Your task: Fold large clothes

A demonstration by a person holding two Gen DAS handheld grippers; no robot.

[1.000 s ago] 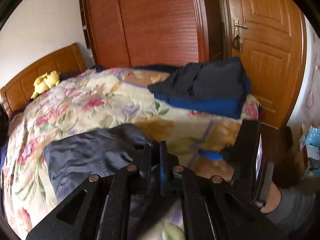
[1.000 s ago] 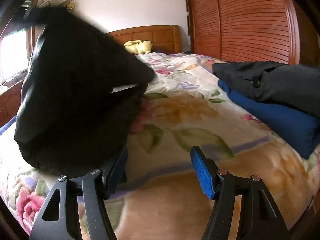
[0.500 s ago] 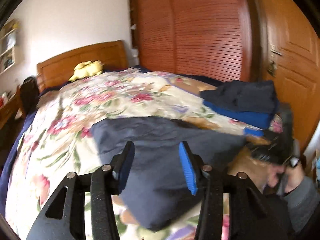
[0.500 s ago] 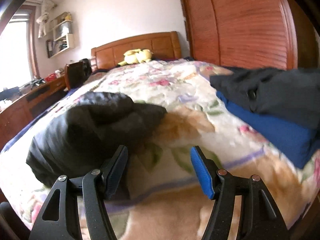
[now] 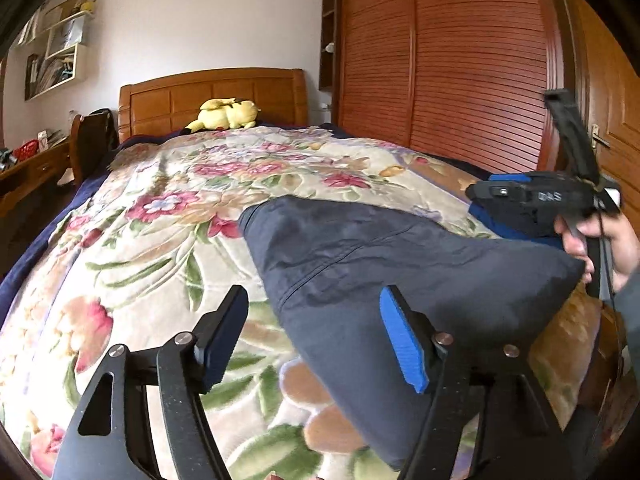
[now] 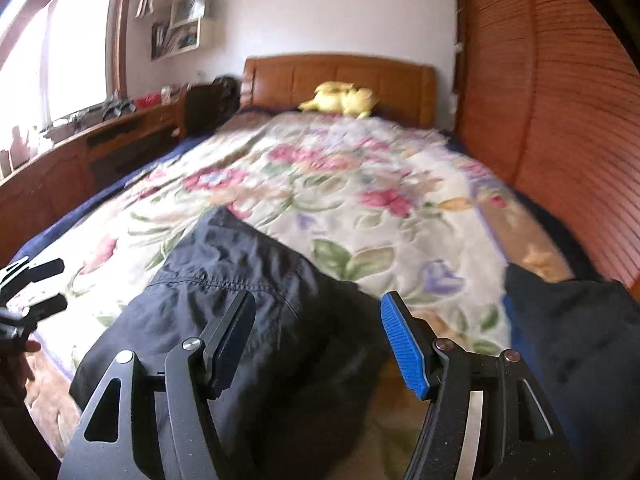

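Observation:
A folded dark navy garment (image 5: 380,276) lies on the floral bedspread (image 5: 160,240) near the foot of the bed. My left gripper (image 5: 314,336) is open and empty just above its near edge. In the right wrist view the same garment (image 6: 240,300) lies under my right gripper (image 6: 318,340), which is open and empty. The right gripper's body (image 5: 540,196) shows at the right of the left wrist view, held in a hand. The left gripper's fingers (image 6: 36,272) show at the left edge of the right wrist view.
A stack of folded dark and blue clothes (image 6: 580,340) sits at the bed's right side. A yellow plush toy (image 5: 224,114) lies by the wooden headboard (image 5: 212,92). A slatted wardrobe (image 5: 460,60) stands on the right, a desk (image 6: 80,148) on the left.
My left gripper opened and let go of the dark garment, which dropped folded onto the bed. Both grippers turned toward the headboard, and the right one moved over the garment.

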